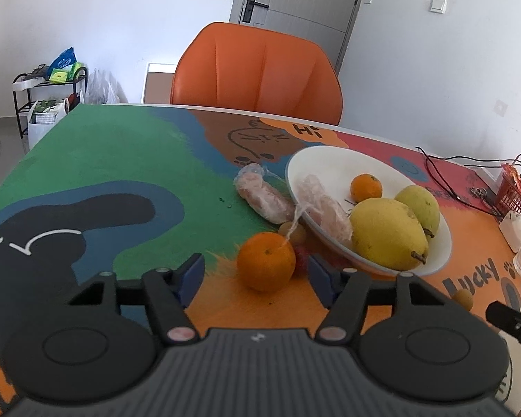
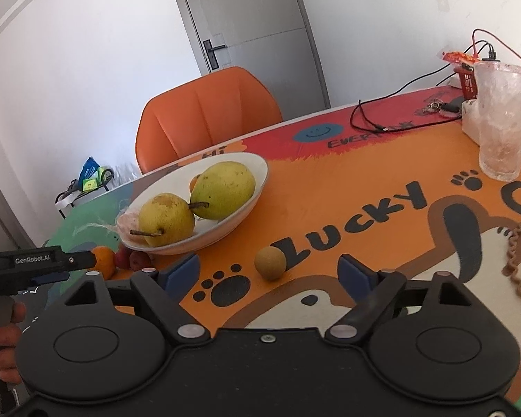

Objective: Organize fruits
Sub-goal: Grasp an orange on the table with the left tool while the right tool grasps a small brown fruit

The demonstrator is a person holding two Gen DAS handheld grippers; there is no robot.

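Observation:
A white bowl (image 1: 333, 160) holds two yellow pears (image 1: 387, 232), a small orange (image 1: 365, 187) and a wrapped pink fruit (image 1: 324, 208). An orange (image 1: 265, 261) lies on the table just ahead of my open left gripper (image 1: 256, 276), between its blue pads. A second wrapped fruit (image 1: 264, 196) and small red fruits (image 2: 132, 259) lie beside the bowl. In the right wrist view, a small brown round fruit (image 2: 270, 263) lies just ahead of my open right gripper (image 2: 269, 274). The bowl (image 2: 250, 194) sits to its far left.
An orange chair (image 1: 257, 73) stands behind the table. A frosted glass (image 2: 502, 120), a red basket (image 1: 514, 196), black cables (image 2: 382, 118) and a white box stand at the table's right side. A coiled cord (image 2: 519, 260) lies near right. The colourful mat (image 1: 121, 160) covers the table.

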